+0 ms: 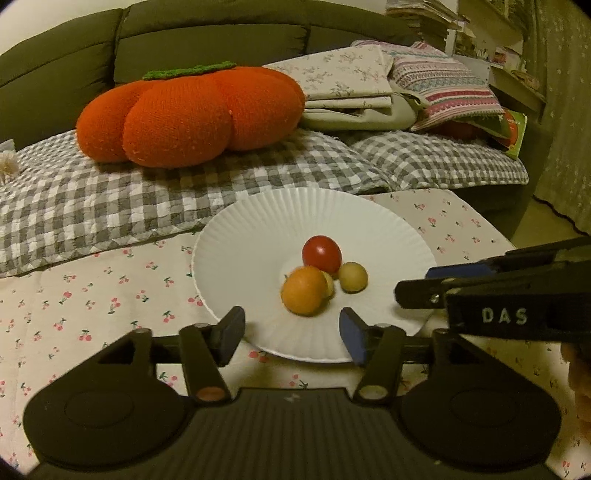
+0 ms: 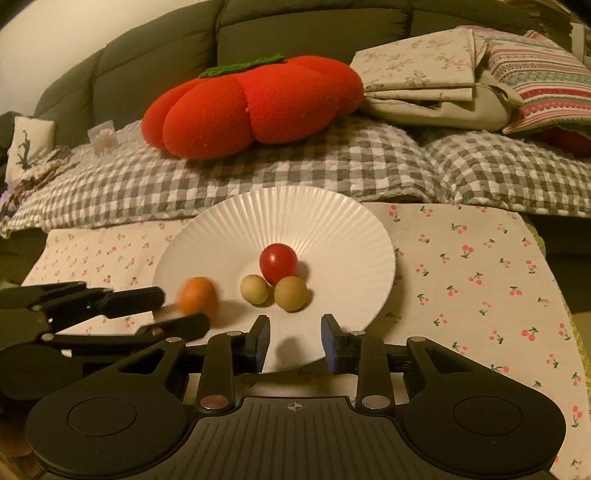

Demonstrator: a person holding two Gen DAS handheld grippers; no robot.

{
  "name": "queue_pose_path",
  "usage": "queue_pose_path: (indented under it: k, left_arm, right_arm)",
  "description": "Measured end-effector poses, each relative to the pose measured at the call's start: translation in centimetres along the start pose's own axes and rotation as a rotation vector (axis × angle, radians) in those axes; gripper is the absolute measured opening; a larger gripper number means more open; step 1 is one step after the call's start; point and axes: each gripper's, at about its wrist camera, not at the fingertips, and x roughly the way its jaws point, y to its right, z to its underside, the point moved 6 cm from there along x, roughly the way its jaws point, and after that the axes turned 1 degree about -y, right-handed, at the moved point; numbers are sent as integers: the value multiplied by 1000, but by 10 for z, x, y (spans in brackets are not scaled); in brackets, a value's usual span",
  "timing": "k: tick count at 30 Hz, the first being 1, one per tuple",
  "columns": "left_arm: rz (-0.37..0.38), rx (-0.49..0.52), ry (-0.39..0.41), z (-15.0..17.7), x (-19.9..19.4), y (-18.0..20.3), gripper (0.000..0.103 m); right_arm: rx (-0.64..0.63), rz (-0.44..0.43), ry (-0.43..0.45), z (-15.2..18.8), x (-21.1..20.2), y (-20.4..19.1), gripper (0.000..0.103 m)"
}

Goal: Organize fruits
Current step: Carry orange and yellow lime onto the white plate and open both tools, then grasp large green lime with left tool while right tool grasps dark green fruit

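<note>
While poised over the near rim of a white ribbed round plate, left tongs parted, blue pads well apart, nothing clamped between. Just past those tips, on the plate: a round orange fruit, blurred in the right wrist view, so cannot tell whether touched by a pad. Right tongs likewise parted, gap narrower, nothing inside it, tips above the same near rim. Beyond the orange fruit, a glossy red cherry tomato and two small yellow-green round fruits, huddled together near the plate's middle, the tomato farthest back and touching both. Under the plate, a worktop covered by a cream cloth printed with little red cherries. Behind that, a grey-and-white gingham quilt over the seat of an olive-green sofa. On the quilt, a big knitted orange pumpkin-shaped cushion with a green top; to its right, folded pale floral linen and a striped patterned pillow.
</note>
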Motion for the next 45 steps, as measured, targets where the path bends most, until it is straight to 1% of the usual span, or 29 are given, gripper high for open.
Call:
queue_pose_path:
  k: [7, 11, 13, 15, 17, 19, 22, 27, 31, 34, 39, 45]
  left_arm:
    - [7, -67, 4, -3, -14, -13, 58]
    - [6, -88, -5, 2, -24, -17, 58]
    - [3, -95, -15, 7, -29, -18, 58]
    - [-2, -99, -27, 12, -35, -20, 58]
    - [-6, -102, -37, 17, -42, -21, 58]
    - [-14, -109, -46, 22, -49, -24, 58]
    - [-16, -129, -64, 29, -58, -28, 59]
    - [1, -164, -83, 41, -75, -25, 62]
    - [28, -171, -105, 58, -87, -17, 62]
    - [44, -162, -133, 71, -90, -9, 62]
    - [64, -124, -165, 84, -84, 8, 62]
    - [66, -104, -191, 95, -73, 15, 60]
  right_arm:
    - [58, 2, 23, -8, -13, 13, 30]
    - [103, -8, 33, -11, -22, 21, 31]
    - [120, -10, 36, -11, -27, 22, 37]
    - [134, -18, 37, -11, -31, 22, 39]
    - [147, -33, 34, -10, -36, 20, 43]
    - [165, -44, 27, -7, -42, 17, 55]
    - [187, -67, 18, -1, -54, 11, 65]
    - [178, -109, 23, 10, -73, -1, 72]
    - [183, -130, 16, 14, -76, -7, 75]
    - [189, -146, -8, 18, -73, -13, 76]
    - [174, -171, -46, 29, -69, -26, 76]
    - [141, -179, -75, 37, -64, -37, 76]
